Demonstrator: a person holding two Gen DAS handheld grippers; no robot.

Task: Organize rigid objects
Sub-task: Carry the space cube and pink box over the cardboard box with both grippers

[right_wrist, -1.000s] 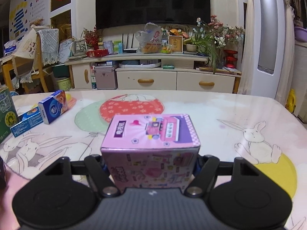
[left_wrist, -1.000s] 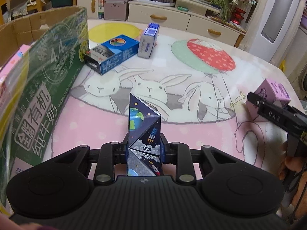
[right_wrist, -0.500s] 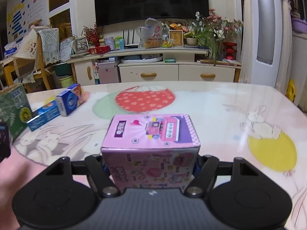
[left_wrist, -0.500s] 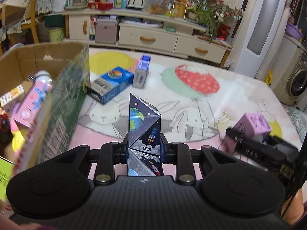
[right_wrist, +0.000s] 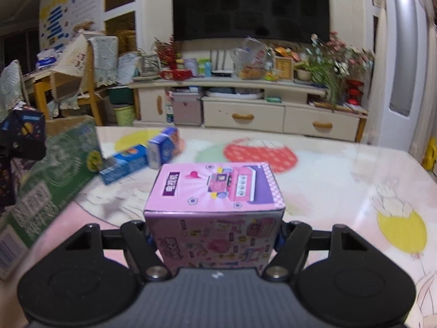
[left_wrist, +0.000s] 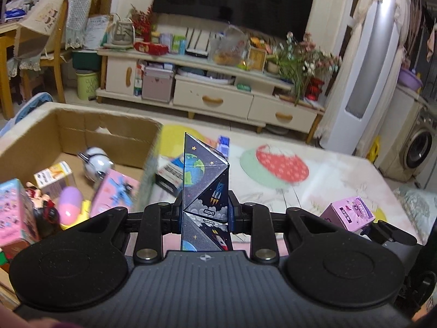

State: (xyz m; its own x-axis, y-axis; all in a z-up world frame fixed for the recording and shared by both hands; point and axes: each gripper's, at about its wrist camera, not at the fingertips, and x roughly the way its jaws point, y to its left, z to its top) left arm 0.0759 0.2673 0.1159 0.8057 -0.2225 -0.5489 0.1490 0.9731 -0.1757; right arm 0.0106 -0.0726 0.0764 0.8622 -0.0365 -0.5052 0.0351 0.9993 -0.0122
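Observation:
My left gripper (left_wrist: 206, 216) is shut on a dark space-print folding cube (left_wrist: 205, 180) with a rocket and Earth on it, held high above the table, just right of an open cardboard box (left_wrist: 82, 125). The box holds several toys and small cartons. My right gripper (right_wrist: 214, 235) is shut on a pink toy carton (right_wrist: 215, 188), held above the table's middle; this carton also shows in the left wrist view (left_wrist: 348, 213). The space cube also shows at the left edge of the right wrist view (right_wrist: 23, 128).
A blue carton (right_wrist: 125, 164) and a blue-white carton (right_wrist: 162, 150) lie on the bunny-print tablecloth (right_wrist: 327, 180) beside the box's green side (right_wrist: 54, 169). A TV cabinet (left_wrist: 218, 95) stands beyond the table.
My left gripper has risen with the space cube and now looks down into the cardboard box. My right gripper has lifted a little with the pink carton.

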